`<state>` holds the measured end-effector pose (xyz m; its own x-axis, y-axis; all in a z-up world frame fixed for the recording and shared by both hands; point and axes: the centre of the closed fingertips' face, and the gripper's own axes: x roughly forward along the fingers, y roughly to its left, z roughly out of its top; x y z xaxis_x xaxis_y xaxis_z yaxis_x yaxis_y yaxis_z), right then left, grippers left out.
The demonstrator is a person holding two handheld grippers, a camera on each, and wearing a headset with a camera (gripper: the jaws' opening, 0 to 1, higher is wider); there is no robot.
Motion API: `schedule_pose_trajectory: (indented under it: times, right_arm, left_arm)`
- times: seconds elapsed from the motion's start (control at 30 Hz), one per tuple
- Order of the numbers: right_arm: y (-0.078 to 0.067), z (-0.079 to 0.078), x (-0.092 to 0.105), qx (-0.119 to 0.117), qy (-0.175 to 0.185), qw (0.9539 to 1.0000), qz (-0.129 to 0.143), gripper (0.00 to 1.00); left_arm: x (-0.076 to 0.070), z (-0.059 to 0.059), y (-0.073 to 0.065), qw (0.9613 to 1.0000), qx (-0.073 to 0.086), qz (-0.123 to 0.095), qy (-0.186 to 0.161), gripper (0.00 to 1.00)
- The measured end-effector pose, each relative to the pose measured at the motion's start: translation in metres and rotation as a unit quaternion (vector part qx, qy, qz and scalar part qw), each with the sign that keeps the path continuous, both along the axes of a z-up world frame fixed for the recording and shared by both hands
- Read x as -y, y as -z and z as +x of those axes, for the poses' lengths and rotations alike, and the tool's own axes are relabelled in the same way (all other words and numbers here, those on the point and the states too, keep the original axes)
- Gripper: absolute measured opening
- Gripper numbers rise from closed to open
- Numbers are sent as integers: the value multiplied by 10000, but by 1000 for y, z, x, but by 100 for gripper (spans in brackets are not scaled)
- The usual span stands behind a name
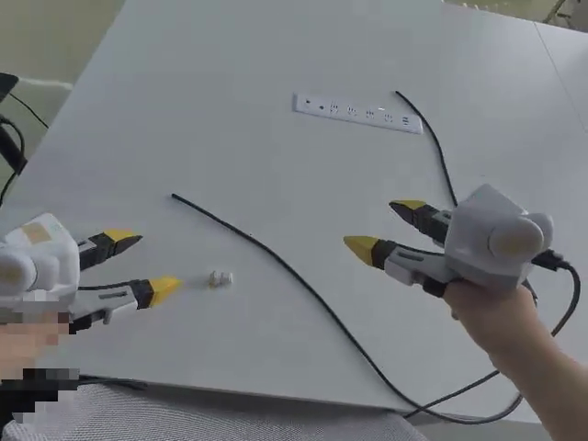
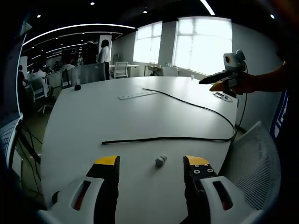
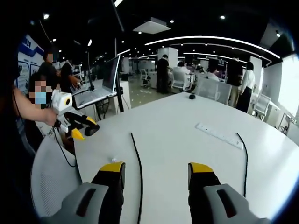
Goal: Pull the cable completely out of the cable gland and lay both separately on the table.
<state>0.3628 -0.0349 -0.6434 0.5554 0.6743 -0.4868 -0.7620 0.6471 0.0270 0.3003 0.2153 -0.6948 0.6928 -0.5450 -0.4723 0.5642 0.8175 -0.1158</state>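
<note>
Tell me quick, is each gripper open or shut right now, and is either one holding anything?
Left gripper: open, holding nothing; the cable gland lies on the table just ahead of it.
Right gripper: open, holding nothing.

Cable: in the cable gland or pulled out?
Out. The black cable lies bare across the table, and the small white cable gland sits apart beside it.

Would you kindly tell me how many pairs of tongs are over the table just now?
2. The left tongs sit open at the near left, beside the small white cable gland; the right tongs hover open on the right, near the black cable.
</note>
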Motion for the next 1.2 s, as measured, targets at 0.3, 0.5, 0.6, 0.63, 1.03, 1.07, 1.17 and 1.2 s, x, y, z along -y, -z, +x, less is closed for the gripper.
schedule_pose_trajectory:
  times: [0.3,0.5,0.6,0.63,1.03,1.07,1.17,1.2]
  right_arm:
    - [21,-38,21,-220,114,9996,122,60]
    - [44,-64,23,-509,-14,9985,182,65]
    - [60,-75,23,-646,-130,9978,29,67]
    - [62,-76,23,-677,-137,9976,27,68]
    - [71,-92,15,-864,-325,9957,58,79]
    - [70,-93,14,-864,-334,9957,68,80]
    - [69,-96,12,-877,-346,9955,95,83]
    - [69,-97,12,-894,-353,9953,108,83]
  left_arm:
    - [-9,-25,-1,10000,-59,-6,-32,64]
    - [-11,-35,3,9999,-151,-31,-31,67]
    - [-9,-38,6,9996,-263,-113,-5,70]
    - [-8,-39,6,9995,-291,-118,33,69]
    - [6,-43,12,9986,-363,40,379,78]
    - [6,-44,12,9986,-350,47,397,79]
    - [8,-46,13,9984,-369,38,432,81]
    - [7,-46,14,9983,-400,42,427,81]
